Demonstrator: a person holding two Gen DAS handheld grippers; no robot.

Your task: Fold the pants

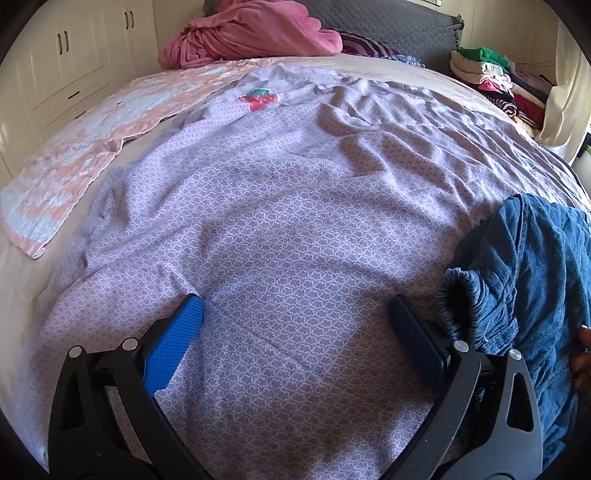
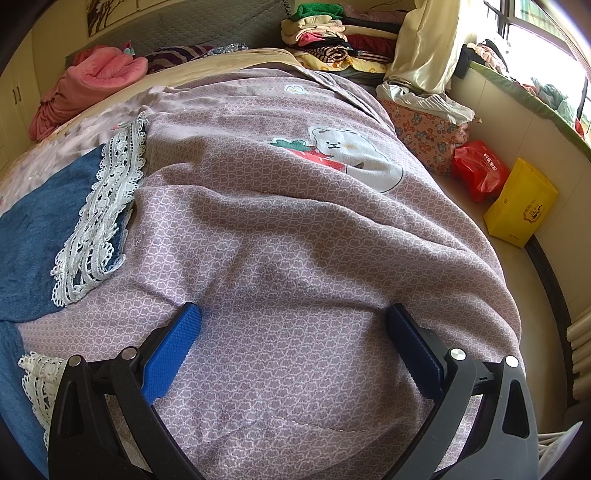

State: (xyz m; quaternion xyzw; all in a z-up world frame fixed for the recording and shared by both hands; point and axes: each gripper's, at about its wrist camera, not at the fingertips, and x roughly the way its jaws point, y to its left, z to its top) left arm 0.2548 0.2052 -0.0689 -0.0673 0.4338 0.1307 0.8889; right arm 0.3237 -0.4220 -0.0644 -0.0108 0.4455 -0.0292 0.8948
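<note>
Blue denim pants lie bunched on the bed at the right of the left wrist view, elastic waistband towards me. In the right wrist view the pants lie at the left, their leg ends trimmed with white lace. My left gripper is open and empty, low over the purple patterned bedspread, with the pants just right of its right finger. My right gripper is open and empty over the same bedspread, to the right of the pants.
A pink-and-blue blanket lies on the bed's left side. A pink bundle sits near the headboard. Folded clothes are stacked at the bed's far right. A yellow box and a red bag stand by the window wall.
</note>
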